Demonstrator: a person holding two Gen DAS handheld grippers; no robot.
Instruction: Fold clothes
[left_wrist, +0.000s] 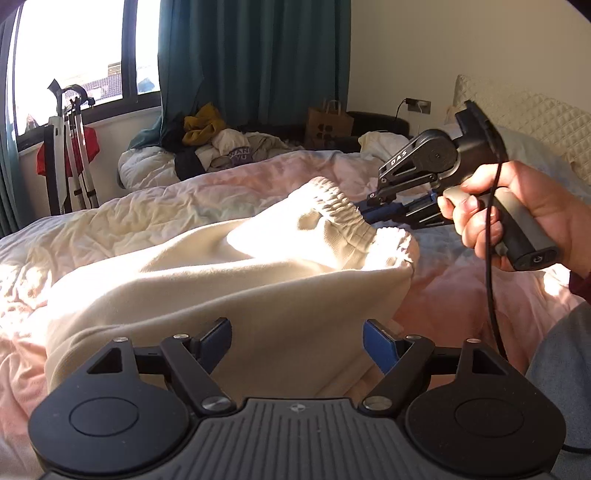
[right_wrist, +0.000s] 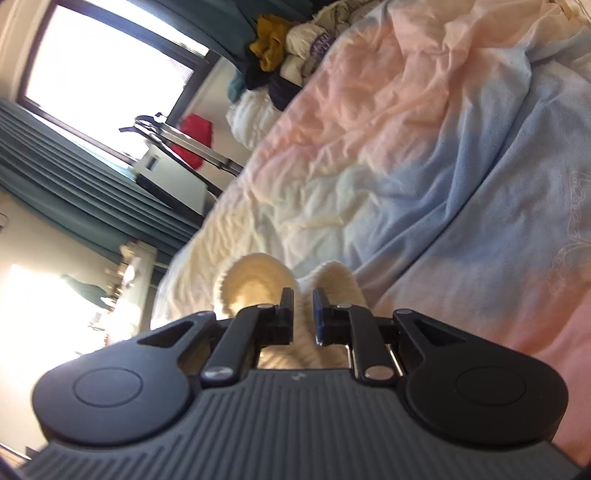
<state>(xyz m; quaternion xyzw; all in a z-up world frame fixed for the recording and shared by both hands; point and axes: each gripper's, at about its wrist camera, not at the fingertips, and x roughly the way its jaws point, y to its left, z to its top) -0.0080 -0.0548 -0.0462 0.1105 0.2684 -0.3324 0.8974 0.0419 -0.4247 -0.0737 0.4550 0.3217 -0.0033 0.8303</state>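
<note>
While the right gripper (right_wrist: 303, 312) pinches the ribbed waistband of the cream trousers (left_wrist: 229, 280) lying on the bed (left_wrist: 155, 199), the left gripper (left_wrist: 297, 341) hangs released over their near fabric; next it probably needs a matching hold.

Open duvet (right_wrist: 461, 155) ahead; clothes pile (left_wrist: 218, 147) far beyond.

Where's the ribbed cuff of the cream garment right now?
In the left wrist view the ribbed cuff is raised mid-frame above the pastel duvet, pinched by the right gripper coming in from the right side.
</note>
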